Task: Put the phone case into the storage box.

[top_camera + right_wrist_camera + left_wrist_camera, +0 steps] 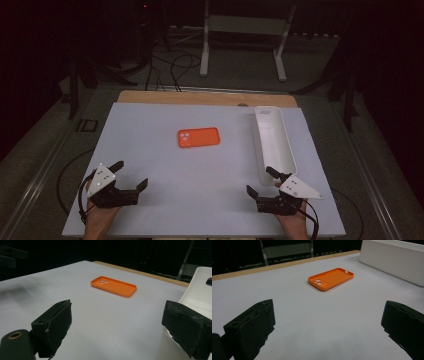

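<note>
Near the front edge of the white table, the left gripper and the right gripper are held low in the person's hands, well apart, each angled inward toward the table's middle. Both have their jaws spread wide with nothing between them. Farther up the table, the orange phone case lies flat, camera holes to the left, apart from the long white tray standing right of it.
</note>
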### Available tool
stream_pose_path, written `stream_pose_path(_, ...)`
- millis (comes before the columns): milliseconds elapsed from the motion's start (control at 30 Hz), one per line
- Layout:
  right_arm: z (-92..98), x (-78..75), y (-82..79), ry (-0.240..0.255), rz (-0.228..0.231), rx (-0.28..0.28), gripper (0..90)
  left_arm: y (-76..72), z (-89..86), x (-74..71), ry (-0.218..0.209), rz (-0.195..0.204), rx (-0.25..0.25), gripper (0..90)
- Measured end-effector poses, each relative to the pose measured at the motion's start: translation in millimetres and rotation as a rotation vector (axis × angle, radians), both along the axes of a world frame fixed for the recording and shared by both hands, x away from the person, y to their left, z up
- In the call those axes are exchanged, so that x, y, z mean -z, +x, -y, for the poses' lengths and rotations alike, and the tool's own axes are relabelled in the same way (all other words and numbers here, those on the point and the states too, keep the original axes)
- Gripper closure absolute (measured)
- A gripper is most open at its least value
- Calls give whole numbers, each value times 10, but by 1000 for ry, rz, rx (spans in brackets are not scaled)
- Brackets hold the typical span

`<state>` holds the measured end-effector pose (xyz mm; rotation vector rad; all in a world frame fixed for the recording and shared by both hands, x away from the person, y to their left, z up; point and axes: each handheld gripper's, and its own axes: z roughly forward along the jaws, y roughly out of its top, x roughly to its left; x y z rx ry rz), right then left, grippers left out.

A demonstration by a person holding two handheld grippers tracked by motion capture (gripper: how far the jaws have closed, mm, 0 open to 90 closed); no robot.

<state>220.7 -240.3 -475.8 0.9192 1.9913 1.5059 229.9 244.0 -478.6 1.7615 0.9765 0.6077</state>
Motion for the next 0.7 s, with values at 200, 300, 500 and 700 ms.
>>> stream_pose_path(200, -8, 6, -7, -5, 5, -2, 92, 2, 13, 3, 4, 2, -3, 0)
stream_pose_path(300, -14, 8, -10, -5, 7, -1, 92, 1, 11, 4, 4, 0, -4, 0)
stream_pose_path(500, -34, 18, -15, -9, 9, 2, 92, -5, 10, 2, 4, 1, -3, 0)
stream_pose_path(700, -40, 20, -15, -1, 4, 8, 92, 10, 39, -2, 11, -9, -9, 0)
